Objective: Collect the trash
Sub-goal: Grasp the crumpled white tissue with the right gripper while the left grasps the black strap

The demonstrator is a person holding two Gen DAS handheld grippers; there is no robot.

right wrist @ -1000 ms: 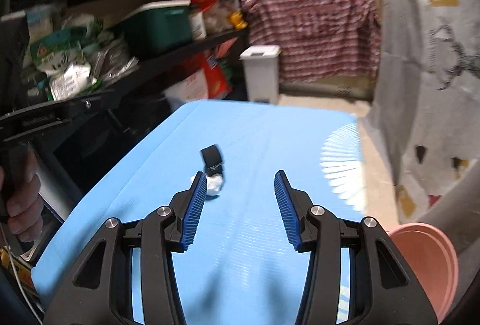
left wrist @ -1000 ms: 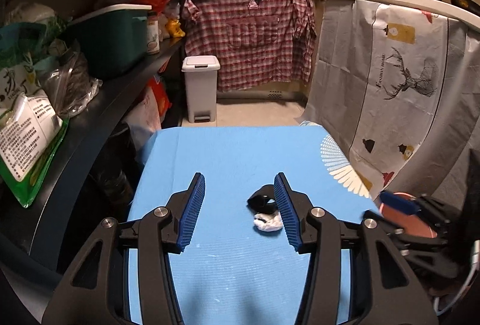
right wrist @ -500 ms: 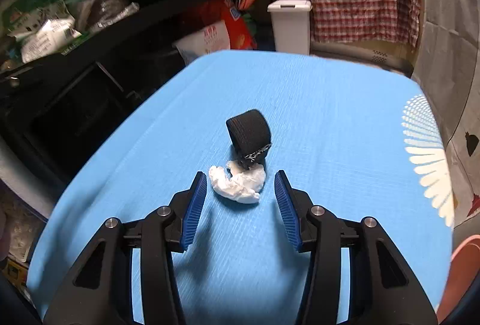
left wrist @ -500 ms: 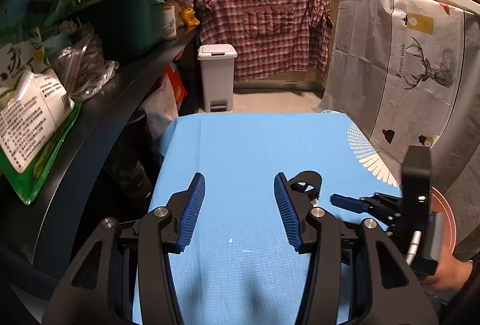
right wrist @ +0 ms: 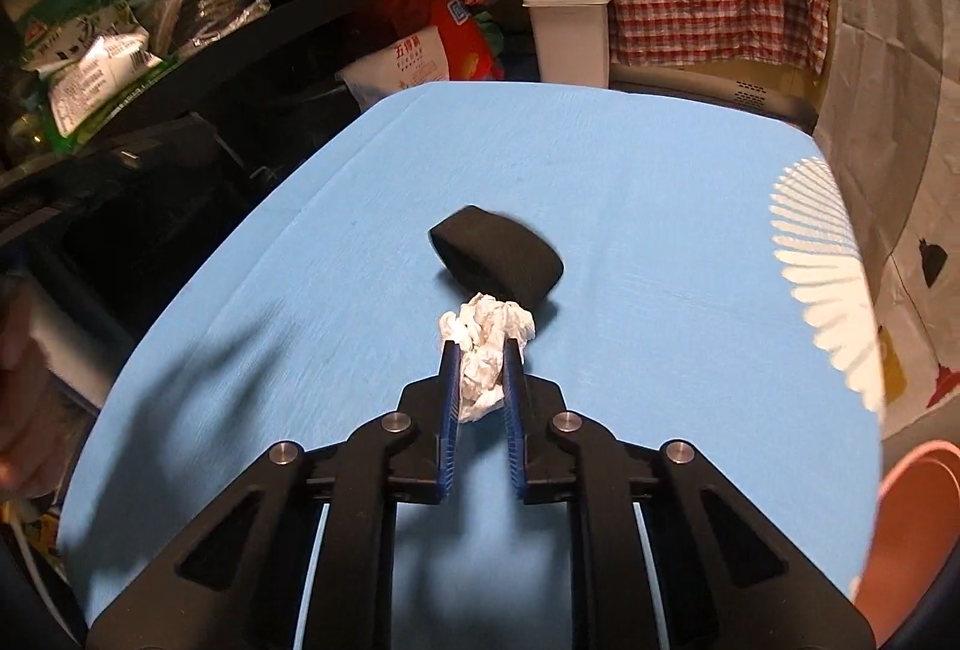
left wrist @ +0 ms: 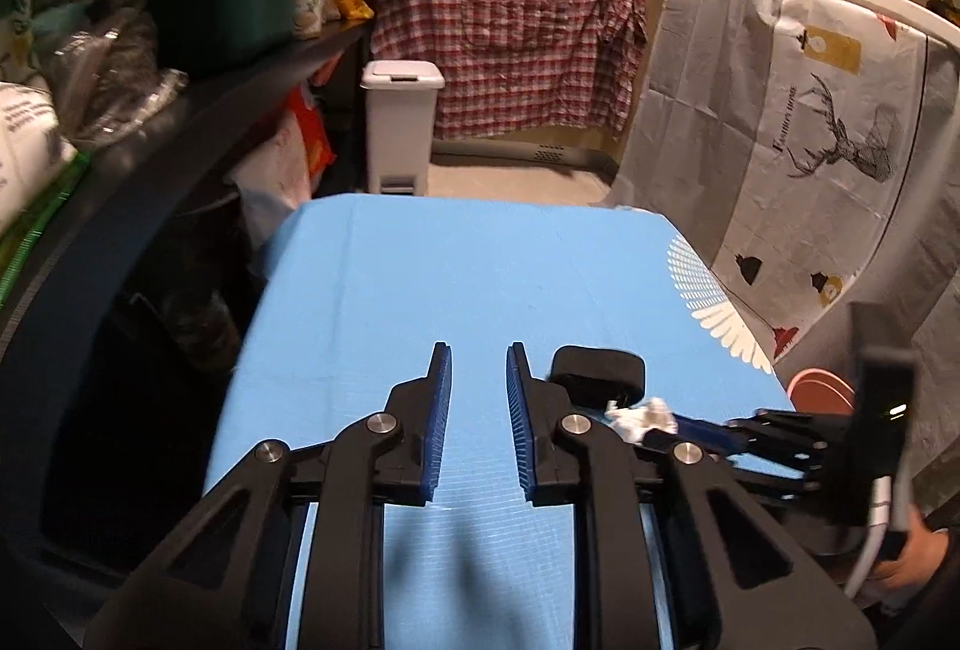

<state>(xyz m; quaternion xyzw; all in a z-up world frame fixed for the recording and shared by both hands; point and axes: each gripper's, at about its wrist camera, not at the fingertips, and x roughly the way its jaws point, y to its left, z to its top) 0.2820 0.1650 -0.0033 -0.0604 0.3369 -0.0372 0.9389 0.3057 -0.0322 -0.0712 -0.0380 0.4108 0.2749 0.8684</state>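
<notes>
Crumpled white tissue point(right wrist: 489, 350) lies on the blue table cover point(right wrist: 660, 182), just in front of a black band-like loop point(right wrist: 498, 260) and touching its near edge. The right gripper point(right wrist: 480, 350) has just been closing; its blue pads now press the rear half of the wad, the front half bulging out past the tips. The left gripper point(left wrist: 477, 356) has also just been narrowing, but nothing sits between its pads and it hangs over bare cover to the left of the wad.

Handling judgement: the tissue is very light, soft, compressible, not fragile and not slippery (rough paper against ribbed pads). A pinch across the bulk of the wad should hold; a grip on a loose flap could tear or unfurl. The black loop looks flexible and could drag along if snagged. A white pedal bin point(right wrist: 570, 32) stands beyond the table's far end.
</notes>
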